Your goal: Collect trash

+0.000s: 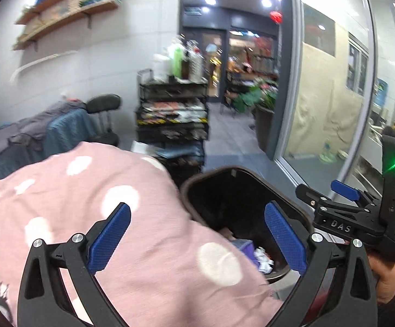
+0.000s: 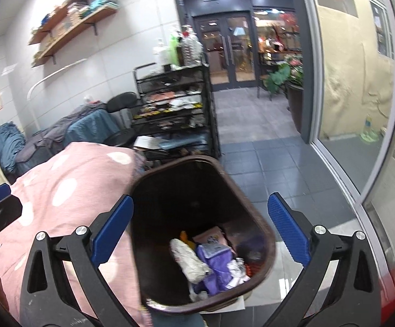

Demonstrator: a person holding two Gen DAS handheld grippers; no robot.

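Note:
A dark brown trash bin [image 2: 262,226] stands on the floor beside a pink bed cover with white dots [image 2: 69,190]. Inside it lie crumpled trash: a white wad [image 2: 189,259], a purple wrapper [image 2: 216,259] and other scraps. My right gripper [image 2: 200,229] is open and empty, held above the bin's mouth. My left gripper [image 1: 197,237] is open and empty, over the pink cover [image 1: 88,204] at the bin's left edge; the bin [image 1: 241,188] shows partly behind the cover. The right gripper [image 1: 344,193] shows at the right of the left wrist view.
A black wire rack [image 2: 175,109] full of items stands behind the bin. A chair draped with blue and grey cloth [image 2: 88,128] is at the left. Grey tiled floor [image 2: 265,150] leads to glass doors [image 2: 230,51]. A glass wall [image 2: 347,81] runs along the right. A potted plant [image 2: 292,81] stands by it.

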